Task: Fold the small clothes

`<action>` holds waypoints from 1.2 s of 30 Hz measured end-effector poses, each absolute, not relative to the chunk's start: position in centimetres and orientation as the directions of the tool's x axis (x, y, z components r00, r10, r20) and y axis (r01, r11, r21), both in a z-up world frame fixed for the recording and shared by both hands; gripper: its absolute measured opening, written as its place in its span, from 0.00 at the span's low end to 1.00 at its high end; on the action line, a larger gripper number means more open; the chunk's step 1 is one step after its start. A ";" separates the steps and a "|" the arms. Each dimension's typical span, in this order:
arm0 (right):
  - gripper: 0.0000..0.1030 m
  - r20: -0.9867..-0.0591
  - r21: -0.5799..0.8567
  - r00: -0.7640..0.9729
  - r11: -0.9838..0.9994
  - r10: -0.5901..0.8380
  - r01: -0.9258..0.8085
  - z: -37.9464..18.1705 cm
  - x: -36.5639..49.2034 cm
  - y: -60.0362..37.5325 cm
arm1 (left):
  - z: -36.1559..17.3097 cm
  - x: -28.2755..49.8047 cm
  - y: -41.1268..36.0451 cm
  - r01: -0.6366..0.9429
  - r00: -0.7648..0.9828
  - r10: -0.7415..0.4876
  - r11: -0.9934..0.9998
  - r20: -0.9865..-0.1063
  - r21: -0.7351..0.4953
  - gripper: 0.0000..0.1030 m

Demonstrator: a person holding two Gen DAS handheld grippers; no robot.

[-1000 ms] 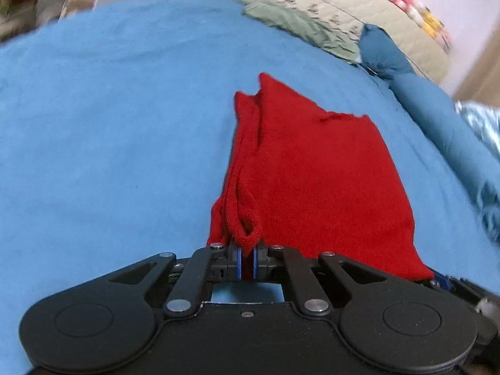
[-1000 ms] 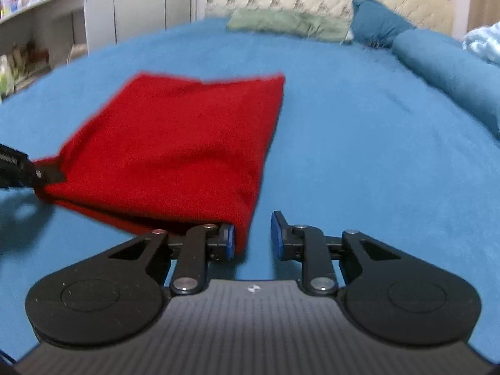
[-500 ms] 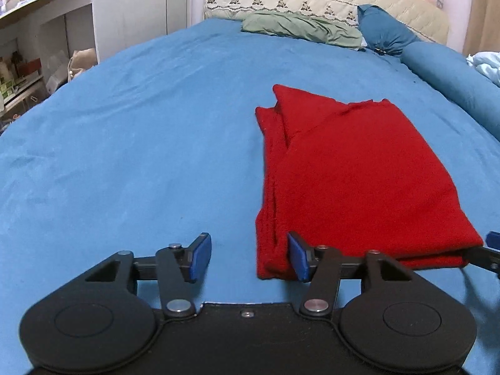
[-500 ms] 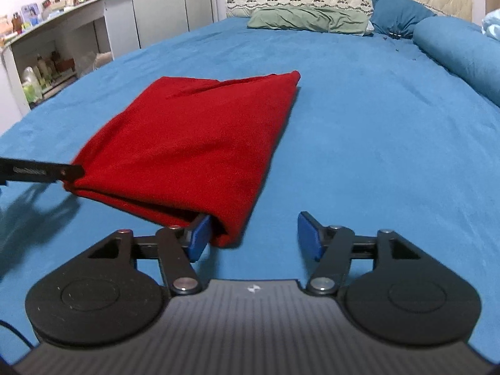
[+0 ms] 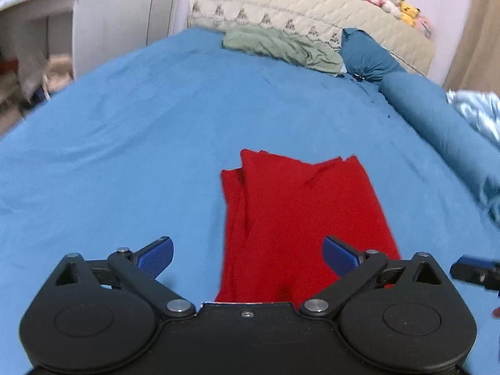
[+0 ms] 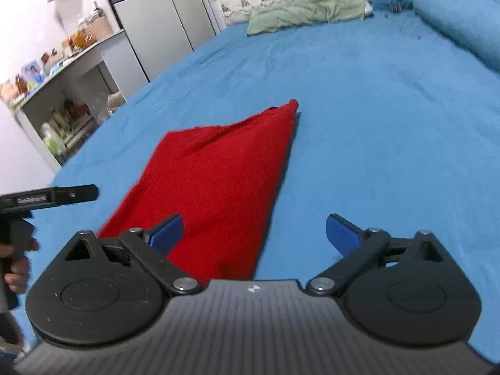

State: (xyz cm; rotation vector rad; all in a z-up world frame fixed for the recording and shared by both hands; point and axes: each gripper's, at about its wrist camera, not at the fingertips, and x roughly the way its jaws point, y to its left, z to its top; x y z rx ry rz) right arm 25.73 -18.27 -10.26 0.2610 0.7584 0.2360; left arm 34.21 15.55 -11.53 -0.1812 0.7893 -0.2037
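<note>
Blue bed sheet (image 5: 131, 131) carries the folded red garment (image 5: 300, 212), lying flat near its middle. Left gripper (image 5: 247, 253) and right gripper (image 6: 253, 231) have just been opening; both jaws stand wide apart, apparently above the garment's near edge, gripping nothing.

Both cameras ride the handheld grippers, close above the blue bed (image 5: 125, 143), tilted down and facing the headboard (image 5: 281, 9). The left one looks from left of the folded red garment (image 5: 300, 212), the right from its right; both share it.
</note>
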 end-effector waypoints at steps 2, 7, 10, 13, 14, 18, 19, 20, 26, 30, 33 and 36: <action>1.00 -0.666 0.357 0.670 0.929 0.329 -0.100 -9.7 27.8 -18.4 | -11.8 36.8 15.6 0.111 0.657 -0.275 0.956 -0.702 -0.272 1.00; 1.00 -0.693 0.403 0.639 0.914 0.334 -0.041 -11.0 32.0 -18.2 | -14.1 41.4 15.5 0.131 0.595 -0.313 0.947 -0.741 -0.294 0.91; 1.00 -0.709 0.439 0.612 0.898 0.351 -0.006 -13.1 33.8 -18.0 | -15.9 42.5 15.7 0.134 0.554 -0.347 0.934 -0.756 -0.331 0.84; 1.00 -0.728 0.453 0.589 0.891 0.350 0.030 -15.1 34.9 -17.9 | -17.3 42.8 16.0 0.143 0.539 -0.351 0.934 -0.766 -0.328 0.80; 1.00 -0.732 0.459 0.582 0.888 0.355 0.037 -15.8 35.1 -17.9 | -17.5 42.7 16.1 0.152 0.544 -0.360 0.931 -0.758 -0.333 0.80; 0.93 -0.713 0.472 0.595 0.881 0.372 0.015 -16.8 35.2 -17.4 | -17.8 42.5 16.1 0.188 0.543 -0.390 0.920 -0.744 -0.345 0.68; 0.88 -0.711 0.472 0.592 0.882 0.379 0.003 -16.8 35.3 -17.1 | -17.8 42.6 16.0 0.194 0.537 -0.405 0.913 -0.740 -0.359 0.60; 0.76 -0.708 0.480 0.585 0.877 0.396 -0.014 -16.8 35.6 -16.8 | -17.9 42.6 15.9 0.195 0.531 -0.418 0.907 -0.737 -0.374 0.52; 0.39 -0.701 0.456 0.600 0.889 0.385 -0.038 -16.0 35.5 -15.7 | -16.6 42.1 14.9 0.188 0.529 -0.415 0.908 -0.740 -0.375 0.22; 0.37 -0.669 0.464 0.637 0.885 0.384 -0.046 -13.7 34.7 -15.8 | -14.5 40.7 14.0 0.218 0.550 -0.394 0.919 -0.736 -0.328 0.20; 0.36 -0.648 0.466 0.653 0.882 0.391 -0.067 -11.3 33.3 -16.3 | -12.4 39.0 13.2 0.229 0.551 -0.393 0.919 -0.736 -0.320 0.20; 0.36 -0.632 0.459 0.667 0.884 0.395 -0.088 -8.6 30.8 -17.7 | -10.0 36.2 12.1 0.238 0.557 -0.406 0.914 -0.724 -0.330 0.20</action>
